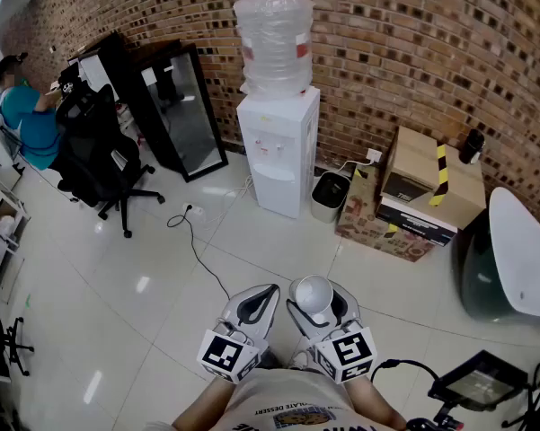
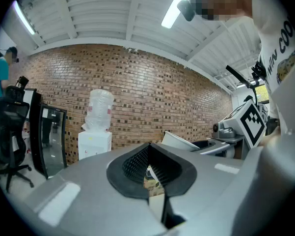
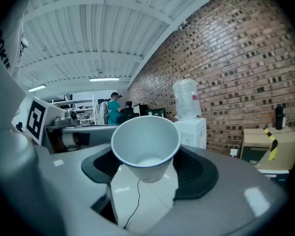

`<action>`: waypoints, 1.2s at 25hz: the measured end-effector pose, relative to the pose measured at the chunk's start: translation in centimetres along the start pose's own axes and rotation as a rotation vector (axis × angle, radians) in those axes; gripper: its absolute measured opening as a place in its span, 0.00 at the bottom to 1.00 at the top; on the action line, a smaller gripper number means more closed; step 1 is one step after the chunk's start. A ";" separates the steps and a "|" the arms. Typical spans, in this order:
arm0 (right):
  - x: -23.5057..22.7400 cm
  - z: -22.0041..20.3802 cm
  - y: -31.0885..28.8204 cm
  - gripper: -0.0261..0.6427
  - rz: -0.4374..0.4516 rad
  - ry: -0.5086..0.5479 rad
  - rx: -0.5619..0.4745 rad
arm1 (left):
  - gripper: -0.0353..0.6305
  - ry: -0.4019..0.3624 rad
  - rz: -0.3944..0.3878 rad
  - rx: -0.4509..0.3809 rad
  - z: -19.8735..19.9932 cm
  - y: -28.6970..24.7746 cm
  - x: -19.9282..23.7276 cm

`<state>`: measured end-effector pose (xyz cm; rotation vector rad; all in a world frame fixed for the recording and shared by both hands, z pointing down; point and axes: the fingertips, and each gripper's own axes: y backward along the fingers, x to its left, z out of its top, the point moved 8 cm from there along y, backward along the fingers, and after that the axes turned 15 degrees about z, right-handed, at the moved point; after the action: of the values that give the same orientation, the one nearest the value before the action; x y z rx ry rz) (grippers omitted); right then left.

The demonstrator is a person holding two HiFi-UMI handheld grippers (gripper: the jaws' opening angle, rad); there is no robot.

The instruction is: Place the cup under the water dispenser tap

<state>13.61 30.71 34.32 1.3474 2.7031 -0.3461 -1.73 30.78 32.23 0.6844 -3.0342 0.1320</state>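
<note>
Though apart, one cup, one dispenser

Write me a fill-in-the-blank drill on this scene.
The right gripper is shut on the cup, whose colour is ____.
The left gripper has its jaws ____, with nothing between them.
The water dispenser stands against a wall built of ____.
Missing words: white; shut; brick.

The person's white shirt carries dark print. At the right edge of the left gripper view the letters "WIN COO" can be read, cut off there. At the bottom of the head view one line ends in "DESSERT".
</note>
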 end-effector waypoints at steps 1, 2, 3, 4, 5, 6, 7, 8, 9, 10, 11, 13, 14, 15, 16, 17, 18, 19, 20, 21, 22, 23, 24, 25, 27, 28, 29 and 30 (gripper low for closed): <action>-0.1 0.1 0.1 0.54 0.000 -0.001 0.001 | 0.04 -0.003 0.002 0.001 0.3 -0.2 0.0; -0.2 0.1 0.2 0.54 0.000 -0.002 0.003 | 0.04 -0.006 0.003 0.001 0.6 -0.3 -0.1; -0.3 0.1 0.2 0.54 -0.001 -0.002 0.004 | 0.04 -0.008 0.004 0.000 0.7 -0.5 -0.1; -0.5 0.1 0.3 0.54 -0.001 -0.001 0.004 | 0.04 -0.009 0.005 -0.002 0.7 -0.6 -0.1; -0.6 0.1 0.3 0.54 -0.001 0.000 0.003 | 0.04 -0.010 0.006 -0.003 0.7 -0.8 -0.1; -0.8 0.1 0.4 0.54 -0.001 0.001 0.003 | 0.04 -0.010 0.008 -0.004 0.7 -1.0 -0.1; -0.9 0.0 0.4 0.54 0.001 0.002 0.003 | 0.04 -0.011 0.009 -0.004 0.7 -1.2 -0.1; -1.1 -0.1 0.3 0.54 0.002 0.002 0.003 | 0.04 -0.011 0.009 -0.003 0.6 -1.4 -0.2; -1.3 -0.1 0.2 0.54 0.005 0.003 0.004 | 0.04 -0.010 0.009 -0.003 0.5 -1.6 -0.2; -1.5 -0.3 0.1 0.54 0.008 0.004 0.005 | 0.04 -0.010 0.009 -0.004 0.3 -1.8 -0.1; -1.7 -0.4 -0.1 0.54 0.012 0.005 0.008 | 0.04 -0.009 0.012 -0.004 0.2 -2.0 0.0; -2.1 -0.5 -0.6 0.54 0.022 0.009 0.012 | 0.04 -0.009 0.021 -0.004 0.2 -2.5 0.3; -2.3 -0.4 -1.0 0.54 0.027 0.011 0.014 | 0.04 -0.008 0.027 -0.004 0.1 -2.7 0.6; -2.5 -0.4 -1.3 0.54 0.031 0.014 0.016 | 0.04 -0.006 0.032 -0.003 -0.1 -2.9 1.0; -2.8 -0.3 -1.7 0.54 0.034 0.019 0.018 | 0.04 -0.003 0.036 -0.003 -0.3 -3.3 1.4; -3.1 -0.2 -2.1 0.54 0.036 0.024 0.020 | 0.04 0.002 0.039 -0.004 -0.5 -3.7 1.8; -3.4 -0.1 -2.6 0.54 0.036 0.026 0.022 | 0.04 0.005 0.042 -0.004 -0.6 -4.1 2.3; -3.8 0.0 -3.0 0.54 0.037 0.027 0.024 | 0.04 0.008 0.044 -0.004 -0.5 -4.6 2.7; -4.2 0.2 -3.4 0.54 0.037 0.028 0.026 | 0.04 0.010 0.047 -0.004 -0.4 -5.0 3.0; -4.5 0.3 -3.9 0.54 0.039 0.028 0.029 | 0.04 0.013 0.049 -0.003 -0.2 -5.5 3.4; -4.9 0.4 -4.4 0.54 0.040 0.029 0.033 | 0.04 0.016 0.050 -0.002 -0.2 -5.9 3.8; -5.2 0.4 -4.9 0.54 0.041 0.028 0.038 | 0.04 0.020 0.050 0.001 -0.3 -6.4 4.2; -5.5 0.4 -5.5 0.54 0.042 0.026 0.043 | 0.04 0.024 0.050 0.005 -0.4 -6.8 4.6; -5.9 0.4 -6.0 0.54 0.043 0.024 0.046 | 0.04 0.028 0.049 0.010 -0.6 -7.3 5.1; -6.7 0.4 -7.2 0.54 0.043 0.020 0.052 | 0.04 0.035 0.045 0.015 -0.8 -8.4 6.0; -7.1 0.5 -7.8 0.54 0.043 0.018 0.056 | 0.04 0.037 0.043 0.016 -0.8 -9.0 6.5; -7.5 0.6 -8.4 0.54 0.043 0.016 0.059 | 0.04 0.039 0.043 0.017 -0.9 -9.6 7.0; -7.9 0.7 -9.0 0.54 0.043 0.015 0.063 | 0.04 0.042 0.042 0.019 -0.9 -10.1 7.5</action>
<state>11.24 19.18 36.56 1.4280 2.6920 -0.4217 -4.15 18.55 34.24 0.6107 -3.0118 0.1740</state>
